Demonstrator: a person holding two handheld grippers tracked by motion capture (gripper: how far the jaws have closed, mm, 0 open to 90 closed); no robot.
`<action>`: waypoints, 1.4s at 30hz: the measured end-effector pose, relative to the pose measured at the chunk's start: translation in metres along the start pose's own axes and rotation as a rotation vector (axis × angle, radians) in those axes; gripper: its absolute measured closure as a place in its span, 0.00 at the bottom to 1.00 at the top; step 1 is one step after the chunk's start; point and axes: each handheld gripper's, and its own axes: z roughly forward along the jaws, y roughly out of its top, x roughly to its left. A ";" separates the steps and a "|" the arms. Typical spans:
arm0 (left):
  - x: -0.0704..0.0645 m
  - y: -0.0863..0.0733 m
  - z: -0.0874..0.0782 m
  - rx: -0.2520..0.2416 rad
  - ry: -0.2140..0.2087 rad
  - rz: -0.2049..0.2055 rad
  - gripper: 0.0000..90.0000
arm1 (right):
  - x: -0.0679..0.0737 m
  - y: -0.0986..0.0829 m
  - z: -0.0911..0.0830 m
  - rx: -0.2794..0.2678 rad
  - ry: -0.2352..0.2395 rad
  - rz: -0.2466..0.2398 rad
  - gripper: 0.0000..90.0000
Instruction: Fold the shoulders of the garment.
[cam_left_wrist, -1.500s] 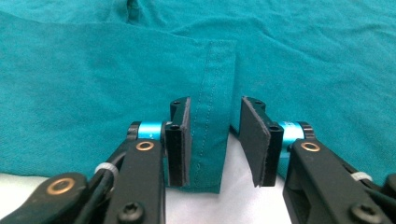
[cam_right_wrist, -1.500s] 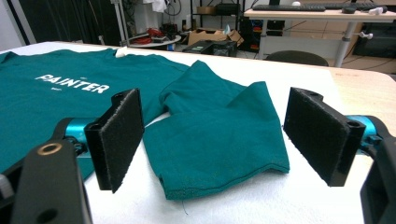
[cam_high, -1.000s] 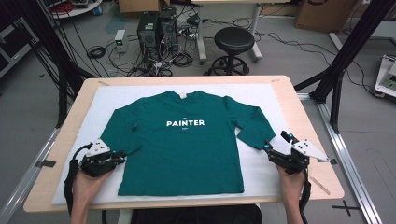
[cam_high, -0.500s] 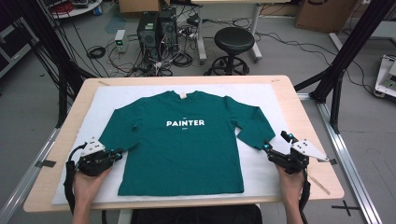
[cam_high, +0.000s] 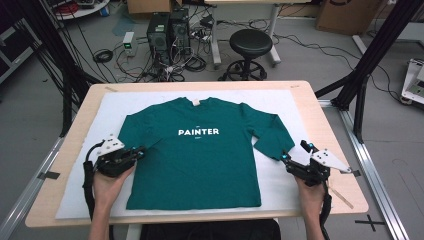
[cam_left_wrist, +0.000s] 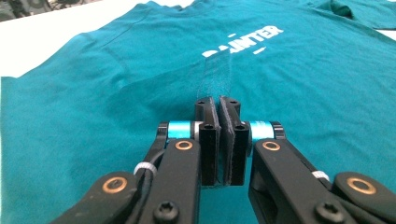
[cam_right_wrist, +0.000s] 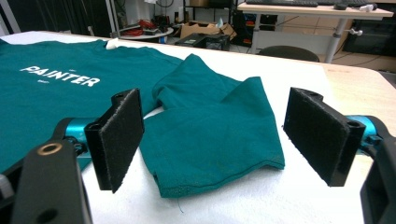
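Basically one green shirt (cam_high: 200, 150) lies flat, front up, "PAINTER" print (cam_high: 198, 132) readable, on a white mat (cam_high: 280, 185) covering most of the wooden table (cam_high: 345, 200). Shirt sits mid-table, collar away from the person. Its sleeve on the person's left is already folded in over the body; the other sleeve (cam_high: 270, 137) is spread out, angled toward the right gripper, cuff bunched and doubled over itself in the right gripper view. Left gripper (cam_left_wrist: 219, 109) has jaws together, clamped on a ridge of shirt fabric at the left edge; a pinched crease runs up from the pads toward the print in the left gripper view. Probably gripping there to lift or fold that side over. Right gripper (cam_right_wrist: 212, 135) has jaws wide apart, cuff (cam_right_wrist: 219, 154) lying between and just beyond them, not touching; looks lined up to come in and grab the cuff next. In the high view the left gripper (cam_high: 137, 152) is at the shirt edge and the right gripper (cam_high: 295, 157) is just beside the sleeve end. Count: one shirt, two grippers, two hands, one mat. Beyond the table: one black stool (cam_high: 250, 45), computer towers (cam_high: 167, 30), cables on the floor.
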 end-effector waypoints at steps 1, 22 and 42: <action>-0.002 0.002 0.003 0.004 -0.002 0.008 0.96 | 0.000 0.000 0.000 0.000 0.000 0.000 0.23; -0.079 0.038 0.066 0.034 -0.122 0.170 0.96 | 0.002 0.000 0.001 0.009 -0.008 -0.016 0.23; -0.119 0.042 0.099 0.046 -0.245 0.190 0.96 | 0.002 0.000 0.001 0.008 -0.008 -0.021 0.23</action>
